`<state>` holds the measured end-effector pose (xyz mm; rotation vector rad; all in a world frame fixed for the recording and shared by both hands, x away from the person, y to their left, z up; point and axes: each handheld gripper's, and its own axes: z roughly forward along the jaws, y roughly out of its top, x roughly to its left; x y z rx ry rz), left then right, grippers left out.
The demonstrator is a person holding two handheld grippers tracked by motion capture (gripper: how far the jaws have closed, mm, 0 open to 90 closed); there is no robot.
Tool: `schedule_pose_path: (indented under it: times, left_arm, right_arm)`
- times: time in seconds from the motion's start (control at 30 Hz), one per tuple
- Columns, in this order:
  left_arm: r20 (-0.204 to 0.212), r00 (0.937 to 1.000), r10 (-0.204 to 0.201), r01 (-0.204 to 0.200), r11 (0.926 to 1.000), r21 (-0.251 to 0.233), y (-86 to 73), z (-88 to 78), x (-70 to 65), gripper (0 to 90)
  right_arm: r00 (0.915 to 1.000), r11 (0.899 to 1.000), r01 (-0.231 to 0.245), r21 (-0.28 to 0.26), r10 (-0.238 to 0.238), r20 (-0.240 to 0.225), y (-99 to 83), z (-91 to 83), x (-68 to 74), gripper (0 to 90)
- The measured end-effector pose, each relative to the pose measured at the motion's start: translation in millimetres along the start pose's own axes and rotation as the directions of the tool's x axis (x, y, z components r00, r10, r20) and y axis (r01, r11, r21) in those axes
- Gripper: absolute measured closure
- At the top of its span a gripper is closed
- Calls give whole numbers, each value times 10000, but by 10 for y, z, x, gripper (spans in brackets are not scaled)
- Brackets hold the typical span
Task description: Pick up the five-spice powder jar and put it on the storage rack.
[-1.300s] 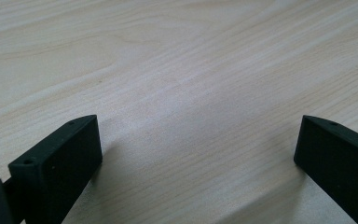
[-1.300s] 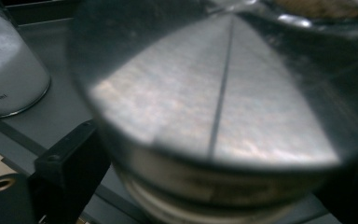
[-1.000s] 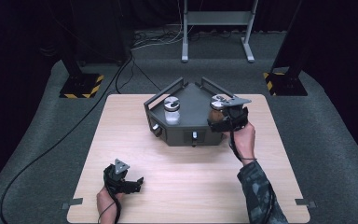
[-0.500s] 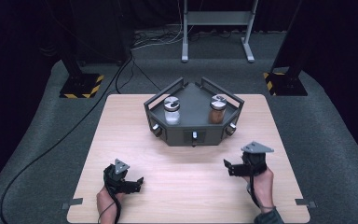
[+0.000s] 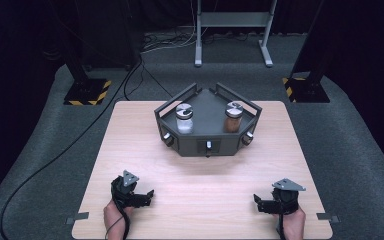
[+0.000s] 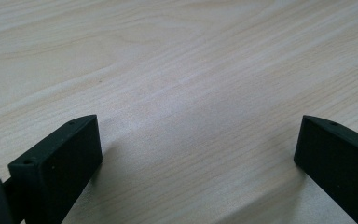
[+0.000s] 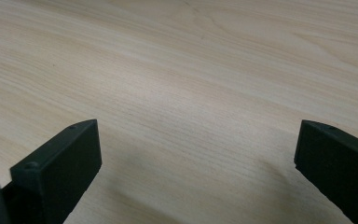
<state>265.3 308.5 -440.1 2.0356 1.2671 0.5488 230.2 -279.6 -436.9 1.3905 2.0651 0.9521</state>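
A dark grey angular tray [image 5: 207,142] stands at the far middle of the wooden table [image 5: 130,130]. In it stand two upright jars: one with white contents [image 5: 184,119] on the left, one with brown contents [image 5: 233,118] on the right. My left gripper [image 5: 147,196] rests near the table's front left, open, with bare wood between its jaws [image 6: 196,154]. My right gripper [image 5: 258,203] rests near the front right, open too, nothing between its jaws [image 7: 196,154].
Small knobs stick out of the tray's front faces [image 5: 208,146]. Beyond the table are stand bases with yellow-black tape [image 5: 86,92], a metal frame [image 5: 232,35] and cables on the grey floor [image 5: 55,155]. Bare wood lies between tray and grippers.
My right gripper has drawn back from the brown jar at the tray to the table's front right, leaving the jar in the tray. The left gripper stayed put.
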Motion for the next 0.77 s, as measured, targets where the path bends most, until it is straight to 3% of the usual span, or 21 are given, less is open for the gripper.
schedule_pose_path:
  times: [0.2, 0.33, 0.47, 0.77]
  left_arm:
    - [0, 10000, 3, -3, 10000, -1, -1, 0, 0, 6]
    - [-2, 10000, 5, -5, 10000, -4, -2, 0, -1, 6]
    - [-3, 10000, 5, -5, 10000, -9, -3, 0, -2, 6]
    - [0, 10000, 8, -8, 10000, -5, -2, 0, -1, 6]
  right_arm:
    - [9997, 9996, -228, -186, 227, -39, -77, -31, -46, 0]
    - [9998, 9993, -100, -370, 107, 178, -110, -44, 11, 0]
    - [9996, 9990, -264, -363, 266, 62, -109, -43, -23, 0]
    - [9997, 9998, -166, -138, 168, 149, -69, -24, -2, 0]
